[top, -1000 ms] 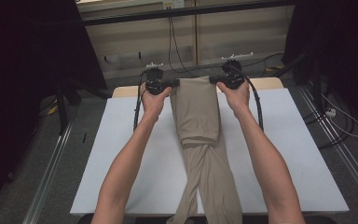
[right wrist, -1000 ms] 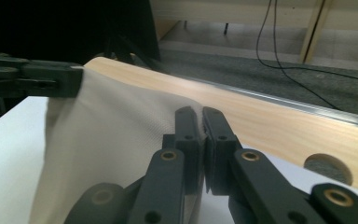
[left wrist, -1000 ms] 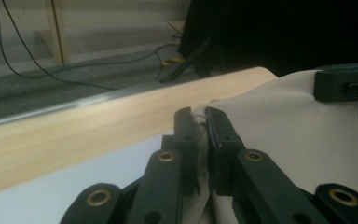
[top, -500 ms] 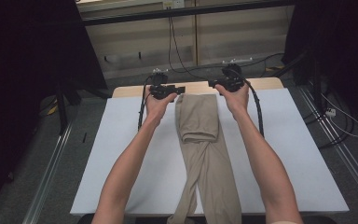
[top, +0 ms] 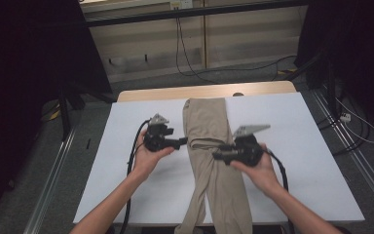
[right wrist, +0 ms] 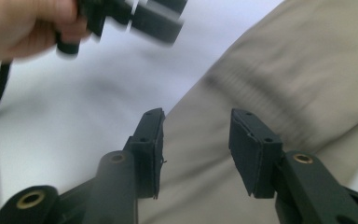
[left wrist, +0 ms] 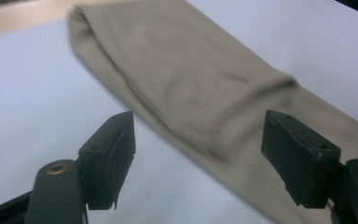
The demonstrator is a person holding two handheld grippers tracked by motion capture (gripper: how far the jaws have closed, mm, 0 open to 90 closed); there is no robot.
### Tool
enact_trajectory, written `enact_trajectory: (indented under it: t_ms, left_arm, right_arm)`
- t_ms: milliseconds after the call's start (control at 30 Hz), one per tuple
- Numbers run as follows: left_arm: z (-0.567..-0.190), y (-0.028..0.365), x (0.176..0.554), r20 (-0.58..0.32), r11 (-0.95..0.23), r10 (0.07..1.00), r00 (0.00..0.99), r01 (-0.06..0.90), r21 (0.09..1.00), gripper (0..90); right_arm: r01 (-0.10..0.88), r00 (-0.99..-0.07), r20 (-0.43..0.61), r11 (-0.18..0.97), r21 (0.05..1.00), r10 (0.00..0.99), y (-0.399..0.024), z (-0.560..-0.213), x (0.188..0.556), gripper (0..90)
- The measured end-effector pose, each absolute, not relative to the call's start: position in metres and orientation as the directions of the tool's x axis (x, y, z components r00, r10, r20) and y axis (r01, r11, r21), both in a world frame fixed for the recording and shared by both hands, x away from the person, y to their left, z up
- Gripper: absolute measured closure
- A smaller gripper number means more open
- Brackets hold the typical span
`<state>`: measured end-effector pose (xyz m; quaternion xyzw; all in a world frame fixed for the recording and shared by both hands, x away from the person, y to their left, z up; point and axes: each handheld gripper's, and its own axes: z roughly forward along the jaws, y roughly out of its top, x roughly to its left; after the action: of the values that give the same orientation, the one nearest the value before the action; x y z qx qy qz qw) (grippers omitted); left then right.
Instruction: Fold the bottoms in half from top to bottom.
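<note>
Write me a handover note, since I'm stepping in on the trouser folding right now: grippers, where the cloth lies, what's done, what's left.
Left gripper: open, jaws just opened wider, nothing between them, beside the left edge of the trousers.
Right gripper: open, jaws just closing a little, over the cloth below the fold, no grip.
Trousers: lengthwise on the white mat, far end folded back on itself, legs hanging off the near edge.
Done: first fold laid and released.
Left: probably take the cloth near the folded edge and fold again.
</note>
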<state>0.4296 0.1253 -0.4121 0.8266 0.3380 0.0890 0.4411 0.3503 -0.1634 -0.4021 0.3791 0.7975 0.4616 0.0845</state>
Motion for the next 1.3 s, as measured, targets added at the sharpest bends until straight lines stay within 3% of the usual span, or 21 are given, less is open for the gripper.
enact_trajectory:
  t_ms: [200,400,633,733,767,833,900,1167,1300]
  left_arm:
    - [-0.421,0.13,0.356,-0.19,-0.457,0.543,0.818,0.477,0.751,28.8]
    - [-0.436,0.133,0.306,-0.271,-0.513,0.475,0.837,0.514,0.688,47.1]
    - [-0.446,0.118,0.285,-0.264,-0.583,0.442,0.857,0.498,0.642,48.0]
    - [-0.444,0.109,0.277,-0.174,-0.621,0.443,0.88,0.441,0.648,47.5]
    - [-0.444,0.109,0.273,-0.167,-0.629,0.435,0.885,0.431,0.647,51.2]
    - [-0.444,0.108,0.271,-0.209,-0.635,0.393,0.896,0.428,0.643,79.9]
    - [-0.443,0.108,0.273,-0.21,-0.644,0.374,0.903,0.417,0.642,86.2]
    - [-0.418,0.129,0.275,-0.299,-0.529,0.352,0.887,0.452,0.718,88.6]
    - [-0.413,0.128,0.272,-0.297,-0.524,0.333,0.895,0.437,0.731,88.5]
  right_arm:
    - [0.524,-0.783,0.227,0.42,0.741,0.579,-0.14,-0.423,0.279,71.8]
    - [0.5,-0.811,0.141,0.548,0.671,0.567,-0.118,-0.442,0.236,71.8]
    - [0.479,-0.809,0.12,0.526,0.703,0.576,-0.12,-0.452,0.232,68.6]
    - [0.447,-0.813,0.057,0.56,0.697,0.579,-0.114,-0.451,0.227,70.6]
    - [0.444,-0.811,0.045,0.564,0.696,0.583,-0.113,-0.451,0.226,72.4]
    - [0.45,-0.802,0.041,0.558,0.698,0.596,-0.112,-0.451,0.226,86.2]
    - [0.455,-0.799,0.05,0.548,0.702,0.599,-0.112,-0.452,0.227,90.0]
    - [0.464,-0.815,0.114,0.52,0.717,0.569,-0.1,-0.45,0.23,90.0]
    - [0.465,-0.83,0.137,0.534,0.706,0.541,-0.088,-0.452,0.233,89.4]
